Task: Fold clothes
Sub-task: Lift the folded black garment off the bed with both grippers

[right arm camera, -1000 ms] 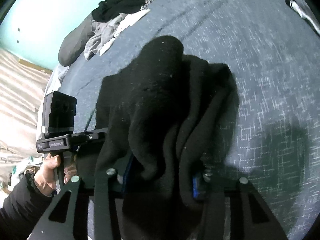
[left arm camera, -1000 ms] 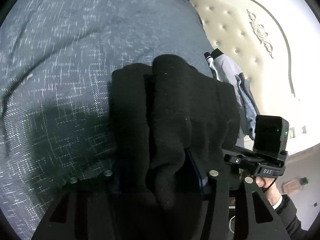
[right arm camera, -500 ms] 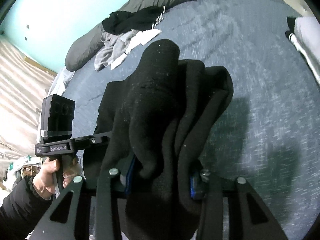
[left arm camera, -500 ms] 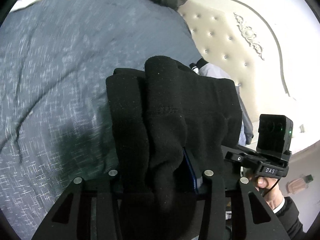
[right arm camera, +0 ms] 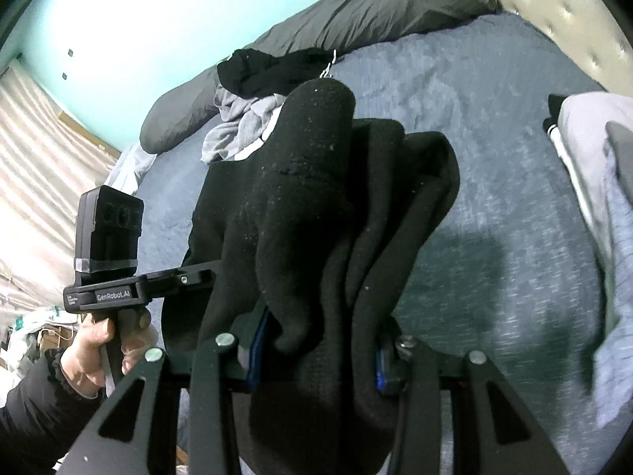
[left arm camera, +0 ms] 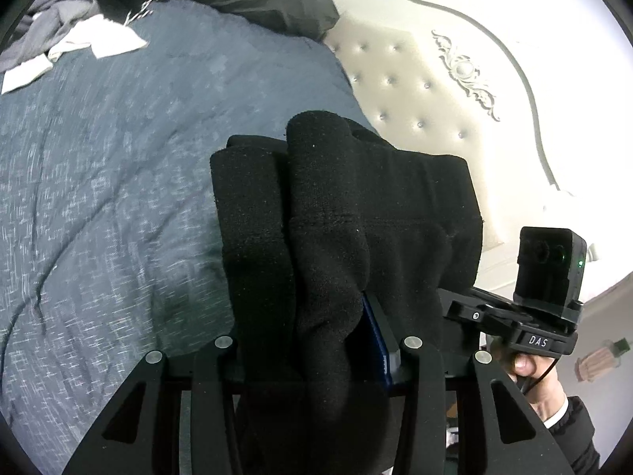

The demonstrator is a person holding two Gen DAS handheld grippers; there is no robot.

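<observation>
A thick black garment (left arm camera: 340, 213) is bunched in folds and held up off the bed between both grippers. My left gripper (left arm camera: 312, 340) is shut on one bunched end; its blue pad (left arm camera: 376, 332) presses the fabric. My right gripper (right arm camera: 316, 340) is shut on the other end of the black garment (right arm camera: 316, 206), blue pads (right arm camera: 257, 332) squeezing it from both sides. In the left wrist view the right gripper's camera unit (left arm camera: 548, 265) shows at right. The left gripper's unit (right arm camera: 108, 241) shows at left in the right wrist view, with a hand (right arm camera: 99, 340) on its handle.
Below lies a dark blue bedspread (left arm camera: 110, 182). A heap of black, grey and white clothes (right arm camera: 253, 95) lies near dark pillows (right arm camera: 356, 12) at the far end. A grey garment (right arm camera: 593, 150) lies at the right. A tufted cream headboard (left arm camera: 427, 87) stands behind.
Both grippers have risen with the black garment, so the bed looks farther off. The pillows, clothes heap and more headboard have come into view. The grips are unchanged.
</observation>
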